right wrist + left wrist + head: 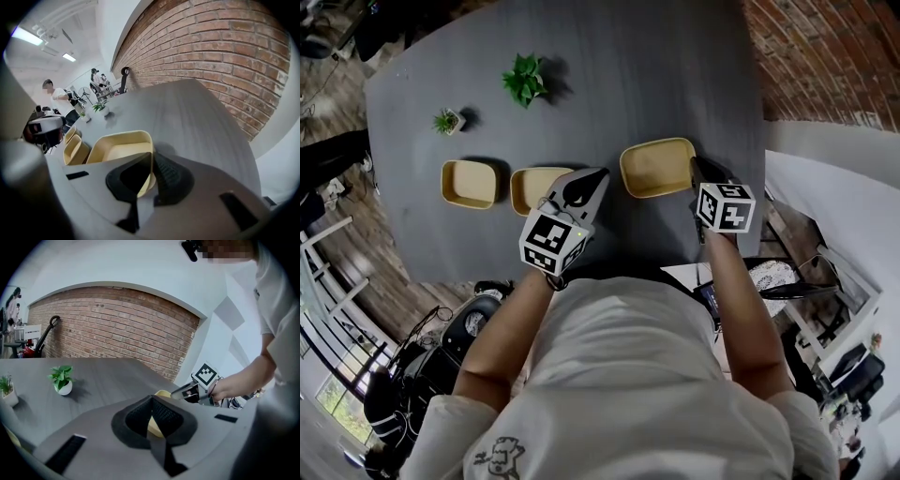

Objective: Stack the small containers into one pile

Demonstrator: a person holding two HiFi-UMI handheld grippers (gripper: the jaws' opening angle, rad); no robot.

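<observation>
Dark table (609, 56). Grasp step: we have right gripper (151, 160) clamped on the rim of right tub (117, 149) and left gripper (152, 401) pinching middle tub (532, 187). Next is probably lift and nest.

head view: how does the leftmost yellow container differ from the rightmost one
The rightmost container has the right gripper shut on its rim; the leftmost container is touched by no gripper. The leftmost sits close beside the middle container; the rightmost stands apart from both. The rightmost also looks larger in the head view. Both are yellow, rounded-rectangular, open-topped and empty, on the dark table.
</observation>
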